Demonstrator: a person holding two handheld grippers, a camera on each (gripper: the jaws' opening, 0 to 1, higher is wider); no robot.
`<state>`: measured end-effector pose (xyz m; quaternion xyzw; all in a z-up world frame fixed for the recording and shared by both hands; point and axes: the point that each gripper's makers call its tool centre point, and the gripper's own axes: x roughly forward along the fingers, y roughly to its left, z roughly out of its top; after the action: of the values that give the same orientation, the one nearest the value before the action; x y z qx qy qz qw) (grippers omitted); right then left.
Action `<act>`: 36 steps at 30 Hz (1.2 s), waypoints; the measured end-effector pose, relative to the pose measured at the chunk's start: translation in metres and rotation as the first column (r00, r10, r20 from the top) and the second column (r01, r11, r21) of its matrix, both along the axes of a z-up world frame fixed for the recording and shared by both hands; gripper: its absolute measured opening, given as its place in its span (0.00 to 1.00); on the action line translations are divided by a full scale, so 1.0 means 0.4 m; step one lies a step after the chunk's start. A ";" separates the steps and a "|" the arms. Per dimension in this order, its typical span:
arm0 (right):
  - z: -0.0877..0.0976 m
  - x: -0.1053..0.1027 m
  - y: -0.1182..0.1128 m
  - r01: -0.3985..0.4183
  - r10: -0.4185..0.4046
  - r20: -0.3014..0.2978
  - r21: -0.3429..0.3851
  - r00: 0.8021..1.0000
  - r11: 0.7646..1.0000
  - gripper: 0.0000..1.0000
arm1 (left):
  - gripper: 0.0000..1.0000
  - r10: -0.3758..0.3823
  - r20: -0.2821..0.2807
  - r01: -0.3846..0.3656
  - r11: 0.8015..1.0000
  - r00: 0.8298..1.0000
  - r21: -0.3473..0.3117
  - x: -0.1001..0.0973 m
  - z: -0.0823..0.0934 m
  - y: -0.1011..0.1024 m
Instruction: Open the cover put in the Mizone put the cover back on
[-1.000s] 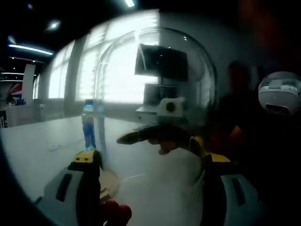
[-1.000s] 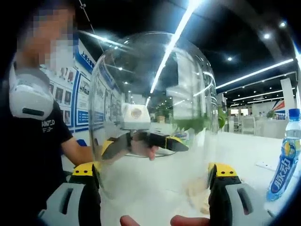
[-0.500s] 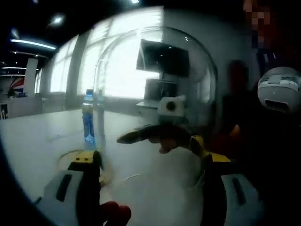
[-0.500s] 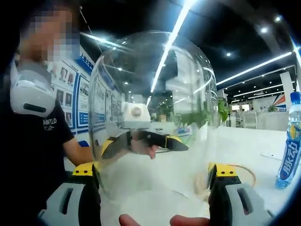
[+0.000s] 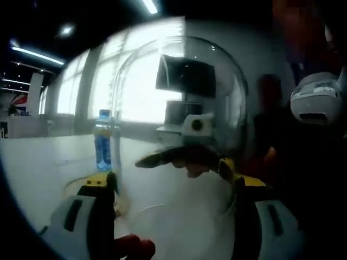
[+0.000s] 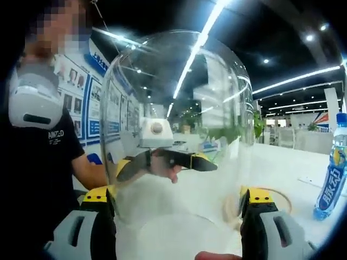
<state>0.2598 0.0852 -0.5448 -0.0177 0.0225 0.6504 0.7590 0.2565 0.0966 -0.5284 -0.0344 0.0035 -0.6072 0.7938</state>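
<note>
A clear glass dome cover [image 5: 179, 97] [image 6: 173, 108] hangs above the white table, held between both grippers. My left gripper [image 5: 171, 181] is shut on it, its yellow-tipped jaws against the cover's two sides. My right gripper [image 6: 176, 195] clamps it the same way from the opposite side. Each gripper shows through the glass in the other's view: the right gripper [image 5: 181, 154] and the left gripper [image 6: 165, 161]. A blue Mizone bottle [image 5: 103, 141] [image 6: 332, 173] stands upright on the table, beside a round wooden base [image 5: 81, 187] [image 6: 265, 197].
A person in a dark shirt [image 6: 38, 146] [image 5: 303, 173] stands close behind the cover, holding the grippers. The white table [image 6: 293, 168] [image 5: 38, 173] stretches out past the bottle. Windows, a screen and office fittings lie far behind.
Both views have shifted slightly with the held cover. The bottle now looks smaller and farther in the right gripper view, and the wooden base has come into sight. Both grips are unchanged.
</note>
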 end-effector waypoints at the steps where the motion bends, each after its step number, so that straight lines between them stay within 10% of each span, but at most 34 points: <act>1: 0.000 -0.001 0.000 0.002 -0.002 0.000 0.000 1.000 1.000 0.90 | 0.79 0.000 0.000 0.000 1.000 1.000 -0.005 0.000 0.000 0.000; 36: 0.007 -0.027 -0.087 0.078 -0.077 -0.018 0.057 0.997 0.995 0.70 | 0.78 0.090 0.001 -0.090 0.996 0.996 -0.006 -0.028 0.005 0.013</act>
<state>0.2491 0.0505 -0.5419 0.0104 0.0102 0.6209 0.7837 0.2452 0.1018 -0.5265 -0.0366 -0.0006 -0.5710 0.8202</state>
